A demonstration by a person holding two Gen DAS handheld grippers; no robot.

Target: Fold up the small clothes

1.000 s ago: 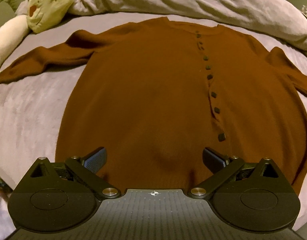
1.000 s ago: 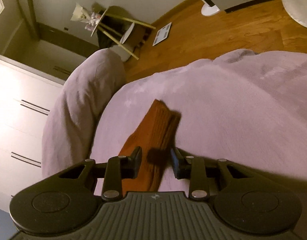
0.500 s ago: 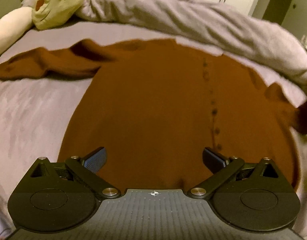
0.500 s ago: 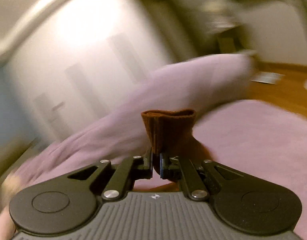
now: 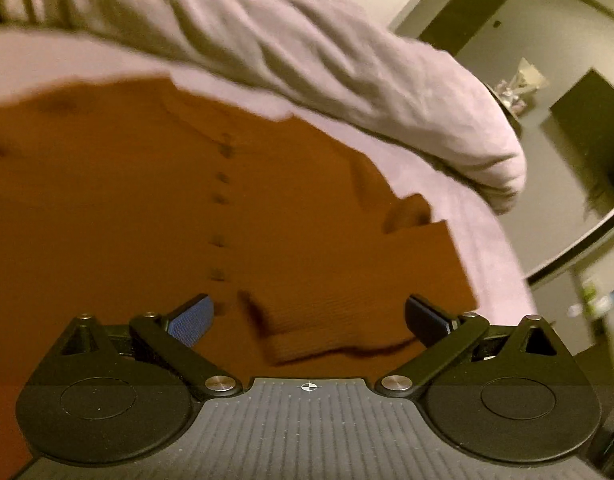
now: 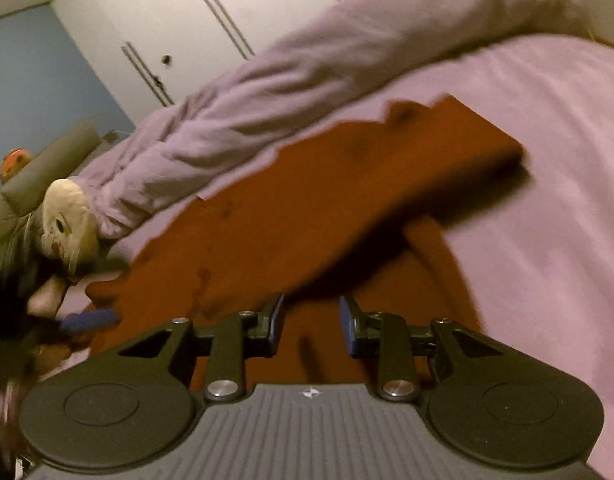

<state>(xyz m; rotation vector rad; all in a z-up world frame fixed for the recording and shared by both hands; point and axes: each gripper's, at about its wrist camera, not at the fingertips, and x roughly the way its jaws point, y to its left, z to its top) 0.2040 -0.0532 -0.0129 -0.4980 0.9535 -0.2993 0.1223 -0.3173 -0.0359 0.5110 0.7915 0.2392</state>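
While the cardigan (image 5: pixel 107 208) lies on the bed (image 5: pixel 467 200), its right sleeve (image 5: pixel 347 280) folded across, both grippers, left (image 5: pixel 309 318) and right (image 6: pixel 311 326), hover spread, empty.

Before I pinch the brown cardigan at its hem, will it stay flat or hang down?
The cardigan would probably droop: its sleeve already lies folded limply across the body. It looks like a soft knit, so likely light. On the bedsheet it may bunch rather than slide if pushed.

One cardigan (image 5: pixel 107 208), one duvet (image 5: pixel 307 52), one plush toy (image 6: pixel 65 220).
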